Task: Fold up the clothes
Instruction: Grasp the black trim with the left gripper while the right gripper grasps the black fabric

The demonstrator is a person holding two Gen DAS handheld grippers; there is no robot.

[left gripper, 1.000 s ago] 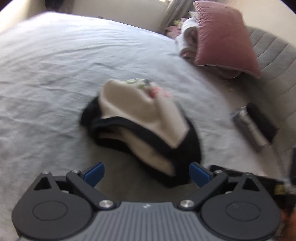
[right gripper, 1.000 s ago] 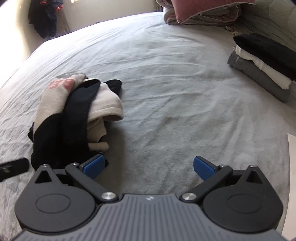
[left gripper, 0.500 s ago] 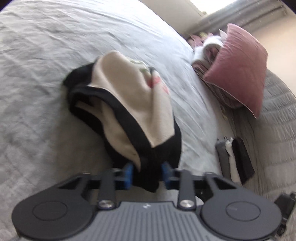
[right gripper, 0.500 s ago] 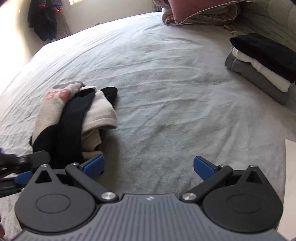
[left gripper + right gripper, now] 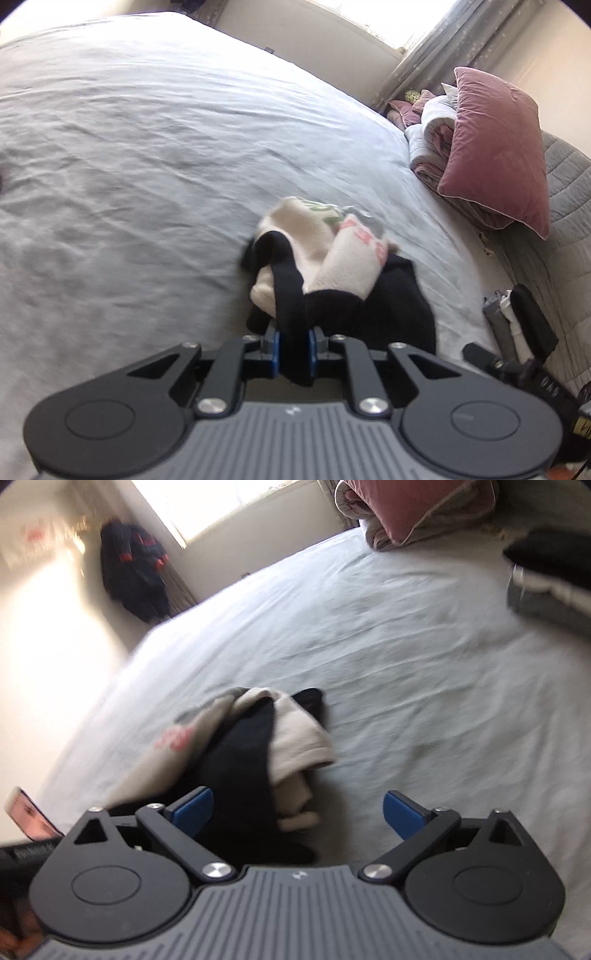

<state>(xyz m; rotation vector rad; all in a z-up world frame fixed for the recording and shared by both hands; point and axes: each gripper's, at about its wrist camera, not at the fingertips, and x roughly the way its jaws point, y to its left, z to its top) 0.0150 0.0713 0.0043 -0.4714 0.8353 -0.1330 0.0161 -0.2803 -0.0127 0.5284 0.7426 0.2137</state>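
Observation:
A crumpled cream and black garment [image 5: 332, 273] with pink lettering lies bunched on the grey bedsheet [image 5: 147, 166]. My left gripper [image 5: 293, 350] is shut on a black strip of the garment, which runs up between its blue pads. In the right wrist view the same garment [image 5: 251, 753] lies at the left, just ahead of the fingers. My right gripper [image 5: 297, 808] is open and empty, its left blue pad [image 5: 194, 806] close beside the black fabric. The right wrist view is blurred.
A pink pillow [image 5: 495, 147] on folded bedding stands at the bed's far right. A stack of folded clothes [image 5: 550, 579] lies at the right; it also shows in the left wrist view [image 5: 517, 321]. Dark clothes [image 5: 133, 579] hang by the window wall.
My left gripper closed on the garment's black strip and has pulled it up and back. My right gripper swung left toward the garment and stayed open.

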